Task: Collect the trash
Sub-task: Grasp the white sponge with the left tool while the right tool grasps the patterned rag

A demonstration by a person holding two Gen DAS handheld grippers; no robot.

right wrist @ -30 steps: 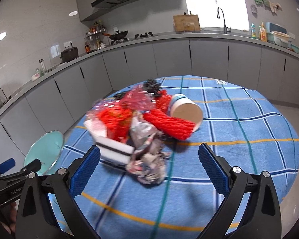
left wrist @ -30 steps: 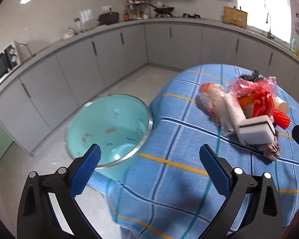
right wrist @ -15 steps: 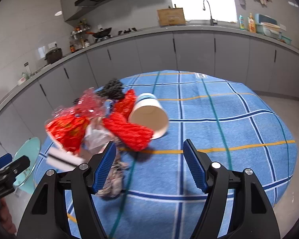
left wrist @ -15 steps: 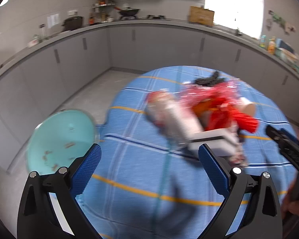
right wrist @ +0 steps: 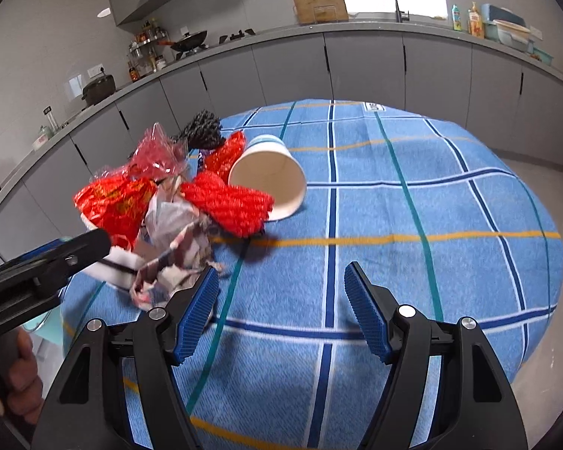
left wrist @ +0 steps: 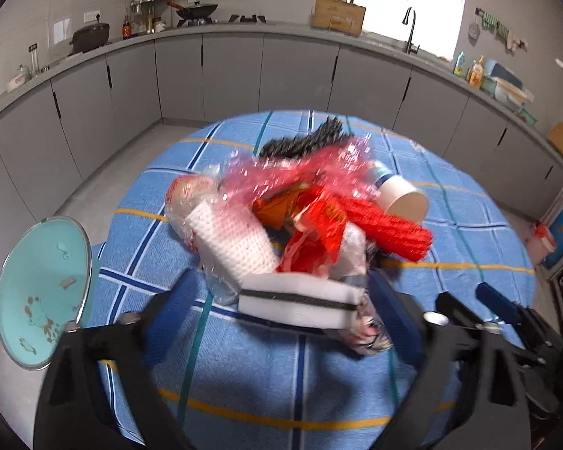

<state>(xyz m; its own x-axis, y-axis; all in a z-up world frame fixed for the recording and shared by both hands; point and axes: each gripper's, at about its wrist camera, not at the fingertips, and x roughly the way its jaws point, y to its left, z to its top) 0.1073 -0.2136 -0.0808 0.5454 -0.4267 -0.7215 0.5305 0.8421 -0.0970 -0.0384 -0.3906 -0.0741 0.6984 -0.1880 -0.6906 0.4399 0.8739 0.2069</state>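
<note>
A heap of trash lies on the round table with the blue checked cloth [left wrist: 450,232]. It holds a white sponge with a black stripe [left wrist: 300,302], white foam net [left wrist: 232,240], red foam net [left wrist: 390,232], red wrappers [left wrist: 319,221], pink cellophane [left wrist: 292,176], black mesh [left wrist: 304,142] and a tipped paper cup [left wrist: 401,198]. My left gripper [left wrist: 281,318] is open, its fingers straddling the sponge at the heap's near edge. My right gripper [right wrist: 281,307] is open and empty above the cloth [right wrist: 413,206], right of the heap; the cup [right wrist: 268,183] and crumpled paper [right wrist: 176,251] lie ahead of it.
A teal bin with a metal rim [left wrist: 41,292] stands on the floor at the table's left. Grey kitchen cabinets [left wrist: 229,75] curve round the room behind. The left gripper's body [right wrist: 37,266] reaches in from the left in the right wrist view.
My left gripper swung from the bin toward the heap and closed in on the sponge. My right gripper narrowed its opening and moved to the right of the heap.
</note>
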